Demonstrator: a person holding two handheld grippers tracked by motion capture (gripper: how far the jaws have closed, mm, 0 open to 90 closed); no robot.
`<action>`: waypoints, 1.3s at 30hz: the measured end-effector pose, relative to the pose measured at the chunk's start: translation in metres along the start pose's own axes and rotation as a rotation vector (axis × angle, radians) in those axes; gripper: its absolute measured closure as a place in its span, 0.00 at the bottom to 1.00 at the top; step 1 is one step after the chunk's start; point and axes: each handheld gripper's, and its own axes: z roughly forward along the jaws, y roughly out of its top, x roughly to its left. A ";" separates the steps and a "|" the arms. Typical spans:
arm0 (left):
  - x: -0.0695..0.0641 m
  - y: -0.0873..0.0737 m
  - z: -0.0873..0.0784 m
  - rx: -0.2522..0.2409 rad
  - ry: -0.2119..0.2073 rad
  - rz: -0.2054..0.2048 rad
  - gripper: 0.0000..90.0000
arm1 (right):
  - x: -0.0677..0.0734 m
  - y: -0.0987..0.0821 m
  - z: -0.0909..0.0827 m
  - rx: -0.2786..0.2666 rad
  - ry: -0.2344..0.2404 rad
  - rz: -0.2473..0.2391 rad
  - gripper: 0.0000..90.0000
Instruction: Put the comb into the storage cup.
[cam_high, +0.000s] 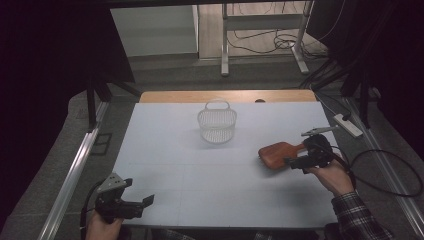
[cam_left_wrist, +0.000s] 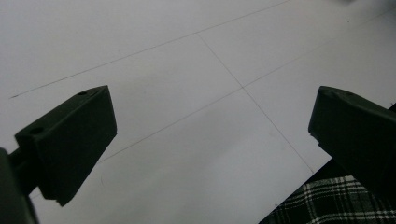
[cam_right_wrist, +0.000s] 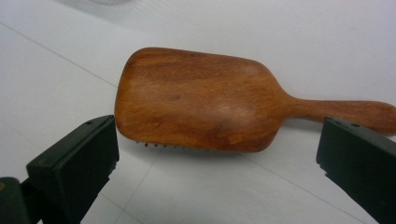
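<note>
A wooden paddle hairbrush (cam_high: 275, 154) lies on the white table (cam_high: 200, 170) at the right, back up and bristles down, handle toward my right gripper (cam_high: 299, 159). In the right gripper view the brush (cam_right_wrist: 201, 100) lies crosswise just beyond the jaws, its handle to the right; my right gripper (cam_right_wrist: 215, 172) is open wide and holds nothing. A white wire basket (cam_high: 217, 122) with a handle stands upright at the middle back. My left gripper (cam_high: 138, 192) rests near the front left edge, open; in its own view the left gripper (cam_left_wrist: 210, 140) stands over bare table.
A wooden strip (cam_high: 225, 96) runs along the table's far edge. A white power strip (cam_high: 348, 125) and cables lie on the floor at the right, and a metal rail (cam_high: 75, 170) runs along the left. Plaid fabric (cam_left_wrist: 317, 205) shows past the front edge.
</note>
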 end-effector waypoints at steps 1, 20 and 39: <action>0.000 0.000 0.000 0.000 0.000 0.000 0.01 | -0.001 0.001 0.001 0.001 0.000 0.004 0.00; 0.001 0.001 0.000 0.002 -0.006 0.003 0.01 | -0.011 0.026 0.021 0.034 -0.023 0.025 0.00; 0.001 0.001 0.001 0.000 -0.014 0.004 0.01 | -0.021 0.049 0.046 0.087 -0.061 0.012 0.00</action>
